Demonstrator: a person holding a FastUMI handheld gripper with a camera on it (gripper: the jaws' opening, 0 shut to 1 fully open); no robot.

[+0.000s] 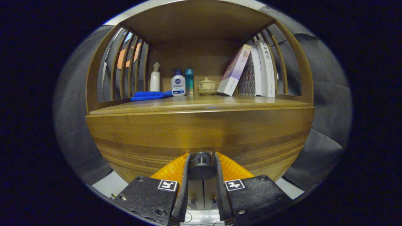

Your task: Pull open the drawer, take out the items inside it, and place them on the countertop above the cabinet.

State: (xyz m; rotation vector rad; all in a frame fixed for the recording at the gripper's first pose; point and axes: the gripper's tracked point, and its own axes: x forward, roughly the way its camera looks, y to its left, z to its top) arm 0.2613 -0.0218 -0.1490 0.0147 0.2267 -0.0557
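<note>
A wooden cabinet stands close in front of me, its drawer front point(201, 135) spanning the width below the countertop point(201, 105). A round dark knob point(202, 164) sticks out of the drawer front low down. My gripper point(202, 158) is shut on this knob, one finger pressing on each side of it. The drawer's inside is hidden, so I cannot see any items in it.
On the countertop lie a folded blue cloth point(150, 95), a white spray bottle point(155, 78), a white and blue lotion bottle point(178, 83), a teal can point(189, 81), a lidded ceramic cup point(206, 86) and several leaning books point(251, 72). Slatted wooden sides enclose the shelf.
</note>
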